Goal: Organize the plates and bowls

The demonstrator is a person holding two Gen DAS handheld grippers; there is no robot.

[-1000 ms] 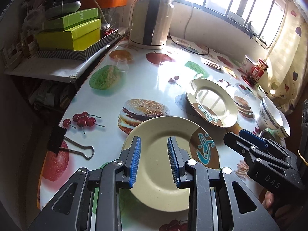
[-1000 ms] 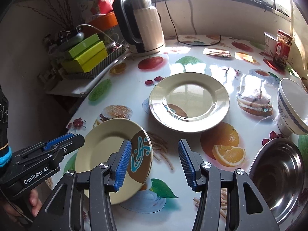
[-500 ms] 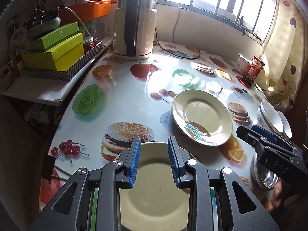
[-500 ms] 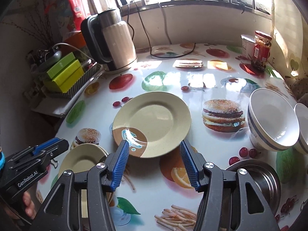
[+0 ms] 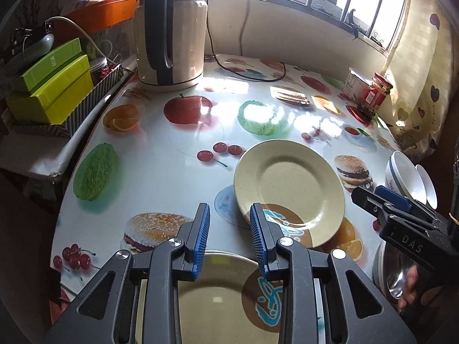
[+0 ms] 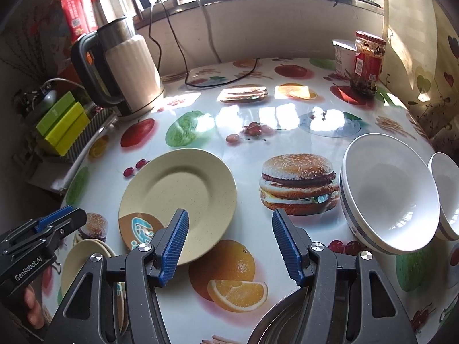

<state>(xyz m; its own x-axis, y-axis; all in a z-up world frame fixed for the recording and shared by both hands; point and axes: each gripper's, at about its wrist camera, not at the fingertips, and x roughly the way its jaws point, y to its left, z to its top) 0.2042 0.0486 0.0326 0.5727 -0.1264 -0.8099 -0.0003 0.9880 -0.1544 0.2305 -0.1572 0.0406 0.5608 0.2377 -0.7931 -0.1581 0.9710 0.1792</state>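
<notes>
The round tabletop [image 5: 160,154] with a glossy printed cloth of fruit and burgers has a wide bare area in its middle, between the cream electric kettle [image 5: 172,28] at the far edge and the dishes at the near side. One cream round plate with a brown and blue motif [image 5: 287,189] lies flat near the middle, with free room around its far rim. The left tool [image 5: 229,235] hangs over a second cream plate of the same motif [image 5: 218,301], which lies at the near edge of the tabletop; its blue ribbed pads stand a little apart and grasp nothing. The right tool [image 6: 229,246] is released; its jaws have just been opening, and only the printed orange is between them, with the first plate [image 6: 178,192] just left of its left pad. Two white bowls with a grey band [image 6: 390,197] stand side by side near the right edge. A shiny steel bowl [image 6: 281,321] lies under the right tool, partly hidden.
</notes>
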